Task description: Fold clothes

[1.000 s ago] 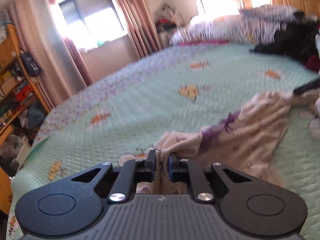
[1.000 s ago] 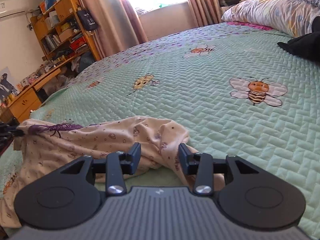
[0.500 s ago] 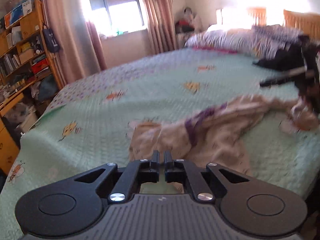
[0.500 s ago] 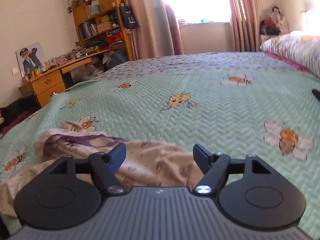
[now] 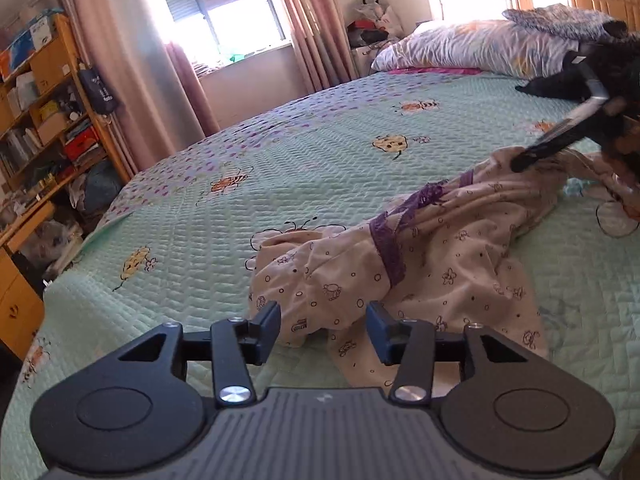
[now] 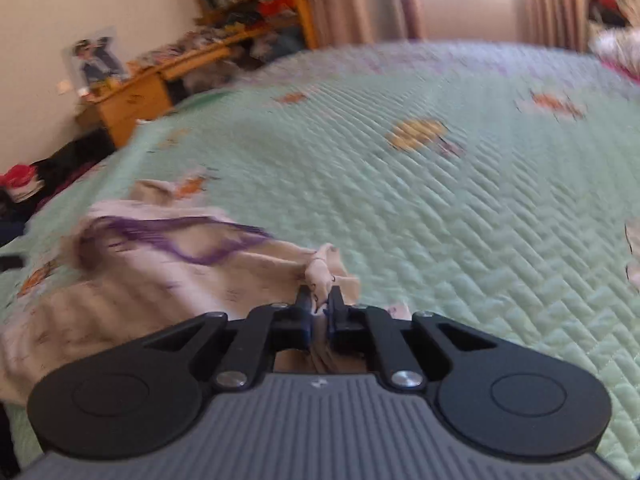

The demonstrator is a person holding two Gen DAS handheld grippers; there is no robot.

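A cream printed garment [image 5: 424, 264] with purple lace trim lies crumpled on the green quilted bed [image 5: 280, 168]. My left gripper [image 5: 323, 330] is open, its jaws just short of the garment's near edge, holding nothing. My right gripper [image 6: 319, 307] is shut on a bunched fold of the same garment [image 6: 168, 280]; this view is blurred. In the left wrist view the right gripper's fingers [image 5: 552, 144] reach into the cloth's far end at the right.
A pillow [image 5: 472, 48] and dark clothes [image 5: 592, 72] lie at the head of the bed. Wooden shelves [image 5: 44, 112] and a desk [image 6: 132, 96] stand beside the bed, with curtains and a window behind.
My left gripper has let go of the garment and opened. My right gripper, open a moment ago, has closed on a fold of the garment and is moving.
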